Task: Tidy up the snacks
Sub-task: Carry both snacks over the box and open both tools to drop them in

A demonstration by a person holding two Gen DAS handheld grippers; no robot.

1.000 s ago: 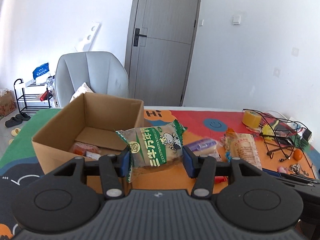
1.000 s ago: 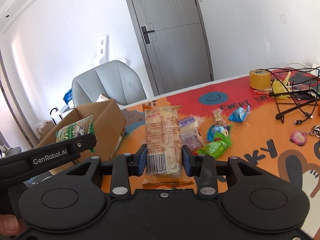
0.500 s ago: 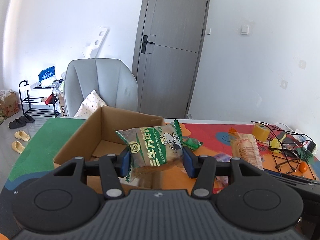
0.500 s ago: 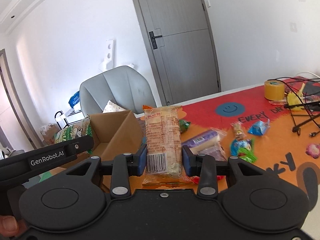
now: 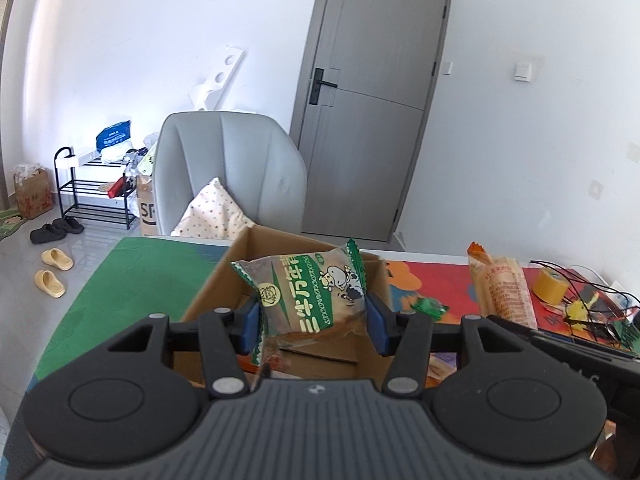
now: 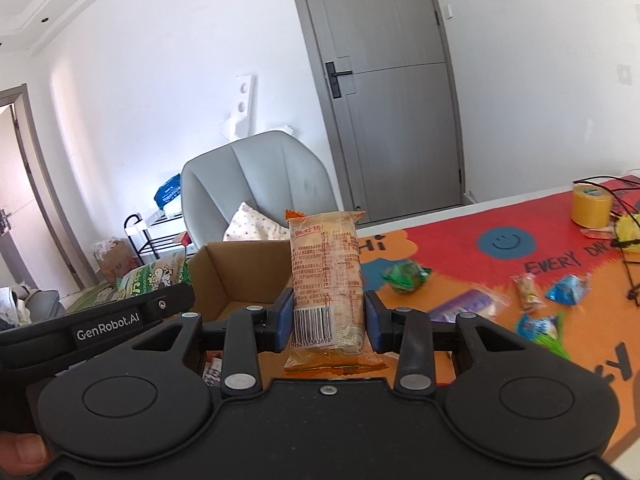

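My left gripper (image 5: 312, 320): I am pinching the green snack packet (image 5: 306, 294) between my jaws, holding it up above the near edge of the cardboard box (image 5: 218, 284).
My right gripper (image 6: 326, 326): I am pinching the orange biscuit pack (image 6: 326, 280) upright between my jaws, barcode end lowest, with the cardboard box (image 6: 244, 272) lying just beyond it and to the left.
Box: it is sitting open on the desk (image 6: 460, 264), and something already seems to be lying in its bottom, though I cannot tell what.
Loose snacks: a green wrapper (image 6: 406, 276), a purple pack (image 6: 464, 304) and blue packets (image 6: 568, 288) are lying farther right on the desk, so I judge the sorting only partly done.
Clutter beyond: a tape roll (image 6: 590, 208) and black cables (image 5: 592, 308) are lying at the far right.
Risk, packets: both wrappers are soft and slippery, so I am judging that either could slide out if I tilt too sharply.
Risk, crowding: I am carrying both grippers close together, so they could knock each other at the box rim.
Risk, release: letting go too early would drop a pack outside the box wall.
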